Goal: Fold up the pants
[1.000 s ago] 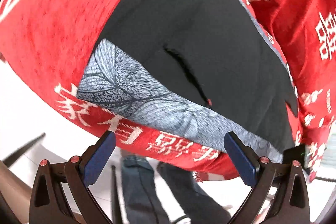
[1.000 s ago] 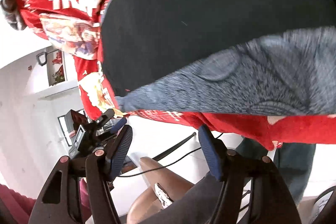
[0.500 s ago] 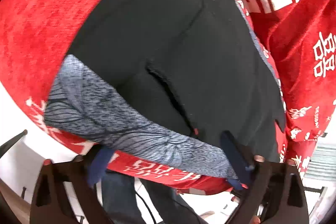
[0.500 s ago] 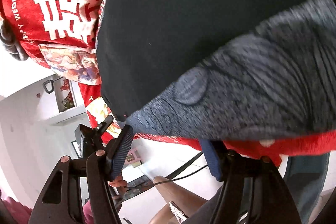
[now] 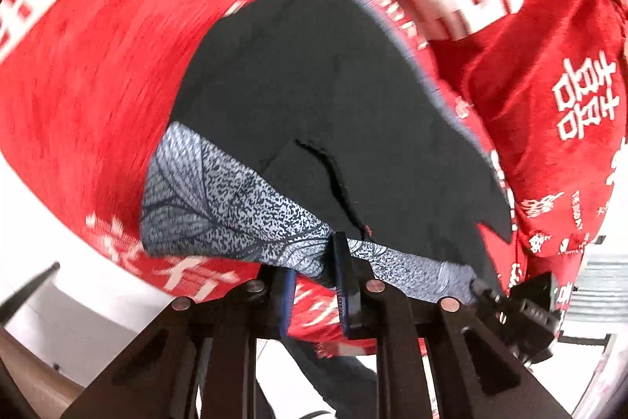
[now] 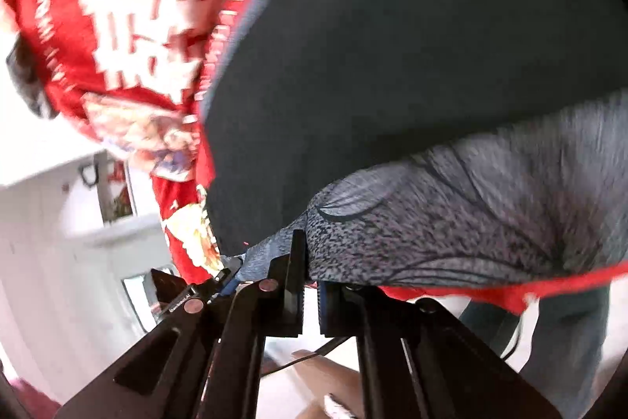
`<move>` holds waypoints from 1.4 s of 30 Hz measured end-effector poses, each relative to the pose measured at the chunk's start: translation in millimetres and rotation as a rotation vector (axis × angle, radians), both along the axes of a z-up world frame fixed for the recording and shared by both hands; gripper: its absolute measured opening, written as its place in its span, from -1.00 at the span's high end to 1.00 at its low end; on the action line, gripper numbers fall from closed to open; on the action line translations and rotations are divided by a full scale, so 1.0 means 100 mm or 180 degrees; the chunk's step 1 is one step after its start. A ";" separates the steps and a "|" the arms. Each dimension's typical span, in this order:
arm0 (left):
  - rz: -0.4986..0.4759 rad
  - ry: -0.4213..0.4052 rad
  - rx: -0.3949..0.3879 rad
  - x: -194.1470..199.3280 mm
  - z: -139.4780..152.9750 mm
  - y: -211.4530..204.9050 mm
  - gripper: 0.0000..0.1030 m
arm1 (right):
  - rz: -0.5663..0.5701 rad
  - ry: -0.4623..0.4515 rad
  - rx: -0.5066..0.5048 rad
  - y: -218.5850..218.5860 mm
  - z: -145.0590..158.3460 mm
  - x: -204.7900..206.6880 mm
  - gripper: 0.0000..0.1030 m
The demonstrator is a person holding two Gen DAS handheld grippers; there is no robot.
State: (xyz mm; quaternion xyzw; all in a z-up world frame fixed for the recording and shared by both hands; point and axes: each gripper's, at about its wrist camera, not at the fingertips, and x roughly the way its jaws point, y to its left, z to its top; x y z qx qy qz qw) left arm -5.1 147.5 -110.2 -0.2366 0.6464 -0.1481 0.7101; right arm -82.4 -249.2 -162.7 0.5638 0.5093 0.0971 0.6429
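Note:
The black pants [image 5: 322,97] with a grey patterned waistband [image 5: 235,207] lie on a red cloth [image 5: 98,65] with white characters. My left gripper [image 5: 314,273] is shut on the waistband, near its middle in this view. In the right wrist view the pants [image 6: 412,46] fill the upper right, with the waistband [image 6: 471,222] along their near edge. My right gripper [image 6: 310,285] is shut on the waistband at its left end. The right gripper also shows in the left wrist view [image 5: 522,305] at the waistband's right end.
The red cloth [image 6: 117,6] hangs over the near table edge. A person's legs in jeans [image 5: 337,379] stand below the edge. A white shelf with a picture [image 6: 114,199] is at the left in the right wrist view. The floor is white.
Both grippers moved in to the waistband at the table edge and closed on it; a second ago both were open and clear of the cloth.

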 end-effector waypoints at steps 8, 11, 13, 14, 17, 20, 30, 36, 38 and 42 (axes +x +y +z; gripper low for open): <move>-0.0054 -0.0702 0.0127 1.00 0.49 -0.58 0.63 | 0.0495 -0.0526 -0.0366 -0.50 0.67 1.23 0.90; -0.0121 -0.0923 0.0389 1.48 0.38 -0.81 0.39 | 0.0720 -0.0517 -0.0423 -0.60 0.61 1.75 0.90; -0.0118 -0.1012 0.0733 1.71 0.24 -0.93 -0.31 | 0.0810 -0.0463 -0.0476 -0.68 0.47 2.02 0.90; -0.0040 -0.1035 0.0917 1.84 0.17 -0.95 -0.55 | 0.0812 -0.0439 -0.0471 -0.72 0.38 2.16 0.90; 0.0073 -0.0829 0.1018 2.08 -0.11 -0.93 -0.58 | 0.0768 -0.0334 -0.0404 -0.83 0.08 2.47 0.87; 0.0096 -0.0751 0.1153 2.13 -0.21 -0.92 -0.58 | 0.0800 -0.0183 -0.0526 -0.80 -0.20 2.67 0.82; -0.0276 -0.0892 0.1584 1.76 0.39 -0.85 -0.58 | 0.0601 -0.0318 -0.0362 -0.83 0.13 2.61 -0.46; -0.1153 -0.0613 0.1128 1.02 0.14 -1.78 -0.58 | 0.0522 -0.0285 -0.0819 -1.06 0.56 1.78 -0.46; -0.1467 -0.0508 0.1006 0.75 0.00 -2.25 -0.58 | 0.0391 -0.0191 -0.1008 -1.29 0.57 1.28 -0.46; -0.1991 -0.0375 0.0664 0.33 -0.18 -3.10 -0.58 | -0.0006 0.0179 -0.1186 -1.67 0.45 0.21 -0.46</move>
